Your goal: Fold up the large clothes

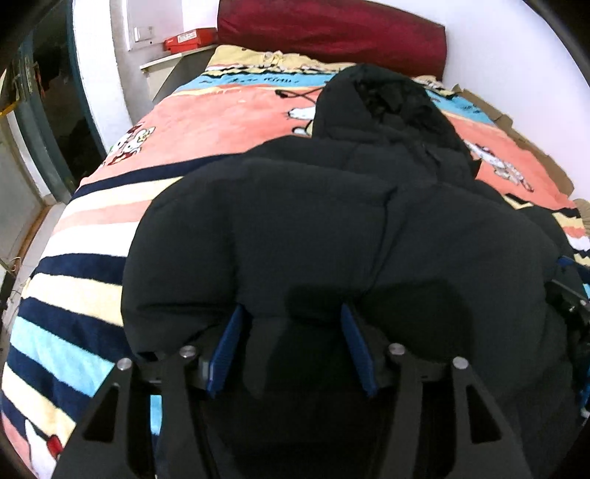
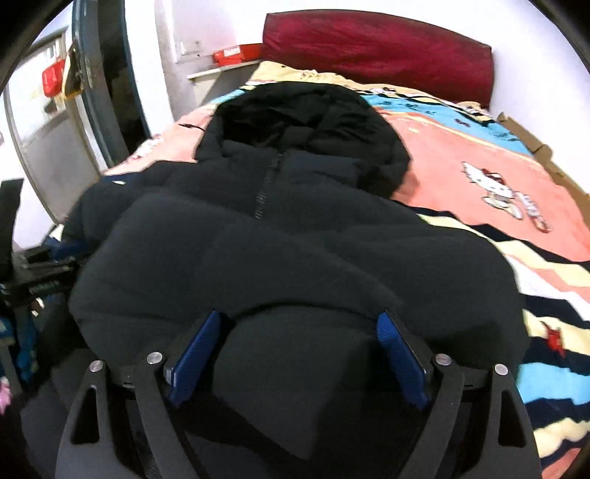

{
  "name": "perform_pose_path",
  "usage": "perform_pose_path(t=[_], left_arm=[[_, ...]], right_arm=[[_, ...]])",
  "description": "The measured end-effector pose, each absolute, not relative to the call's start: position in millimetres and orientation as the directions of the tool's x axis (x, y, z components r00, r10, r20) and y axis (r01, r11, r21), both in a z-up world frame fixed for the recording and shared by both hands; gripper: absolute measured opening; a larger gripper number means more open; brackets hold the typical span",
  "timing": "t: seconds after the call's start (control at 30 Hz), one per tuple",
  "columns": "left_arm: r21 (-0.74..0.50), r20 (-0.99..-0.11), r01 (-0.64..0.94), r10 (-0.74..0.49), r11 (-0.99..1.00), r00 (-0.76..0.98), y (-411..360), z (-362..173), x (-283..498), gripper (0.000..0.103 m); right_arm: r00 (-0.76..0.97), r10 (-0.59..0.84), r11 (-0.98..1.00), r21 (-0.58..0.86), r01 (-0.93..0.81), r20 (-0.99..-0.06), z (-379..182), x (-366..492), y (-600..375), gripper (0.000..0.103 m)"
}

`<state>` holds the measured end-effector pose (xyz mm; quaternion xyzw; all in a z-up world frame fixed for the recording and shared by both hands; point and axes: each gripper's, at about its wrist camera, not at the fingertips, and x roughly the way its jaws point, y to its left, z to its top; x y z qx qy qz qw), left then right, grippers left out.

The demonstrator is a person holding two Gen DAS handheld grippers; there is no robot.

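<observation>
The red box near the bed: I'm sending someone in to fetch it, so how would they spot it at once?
Start at the bed with the striped cartoon blanket and the dark red headboard. Beside the headboard, against the white wall, stands a pale shelf; the red box lies flat on top. It is a brighter red than the maroon headboard and carries a white label.

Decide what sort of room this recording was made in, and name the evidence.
Most likely a home bedroom. A bed with a striped cartoon blanket fills the view, a dark red headboard cushion leans on the wall, and a black puffer jacket lies spread on the blanket.
</observation>
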<state>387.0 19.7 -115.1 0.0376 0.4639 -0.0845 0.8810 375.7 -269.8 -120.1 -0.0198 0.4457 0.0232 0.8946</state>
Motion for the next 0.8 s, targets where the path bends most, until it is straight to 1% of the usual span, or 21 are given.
perform_pose_path(t=[0.07, 0.13, 0.23, 0.33, 0.47, 0.53, 0.6, 0.67, 0.73, 0.8], left_arm=[[0.013, -0.832, 0.186, -0.092, 0.982, 0.547, 17.1, -110.1, 384.0, 0.054], [0.035, -0.82, 0.184, -0.077, 0.982, 0.568, 15.8, -96.9, 376.0, 0.054], [0.017, -0.784, 0.173, -0.094, 0.985, 0.613, 18.0, -77.6, 369.2, 0.054], [0.003, -0.771, 0.149, -0.093, 0.989, 0.63, 17.6, -71.7, 373.3, 0.054], [0.0, -0.79, 0.133, -0.081, 0.991, 0.607, 15.1, -87.3, 380.9, 0.054], [0.011, -0.806, 0.129, -0.067, 0.992, 0.588, 18.0, -103.3, 381.8, 0.054], [-0.023, -0.802, 0.128, -0.095, 0.992, 0.59, 23.6, -110.1, 377.8, 0.055], [-0.05, -0.8, 0.128, -0.116, 0.991, 0.588, 26.7, -113.2, 375.4, 0.055], [-0.032, -0.802, 0.135, -0.106, 0.99, 0.588, 23.5, -114.4, 373.7, 0.055], [-0.016, -0.807, 0.133, -0.092, 0.991, 0.584, 21.9, -113.3, 371.5, 0.055]], right_arm=[[0.577, 0.018, 1.0, 0.002, -0.029, -0.817, -122.8, 373.0, -282.0, 0.086], [0.57, 0.016, 1.0, 0.02, 0.001, -0.821, -117.9, 366.6, -294.6, 0.086], [0.599, -0.014, 1.0, -0.019, -0.001, -0.8, -100.9, 360.2, -291.3, 0.086], [0.636, 0.006, 1.0, -0.011, -0.024, -0.772, -86.2, 361.5, -279.2, 0.086], [0.652, 0.055, 0.997, 0.01, -0.071, -0.756, -84.1, 372.2, -258.5, 0.086], [0.633, 0.073, 0.995, 0.013, -0.1, -0.771, -96.8, 381.6, -252.9, 0.086], [0.608, 0.063, 0.995, 0.0, -0.102, -0.791, -117.6, 388.9, -257.9, 0.085], [0.607, 0.077, 0.994, 0.015, -0.106, -0.791, -127.0, 390.4, -266.6, 0.085], [0.604, 0.081, 0.994, 0.018, -0.11, -0.793, -129.9, 390.2, -271.4, 0.085], [0.602, 0.068, 0.992, -0.009, -0.123, -0.795, -129.6, 388.6, -270.1, 0.085]])
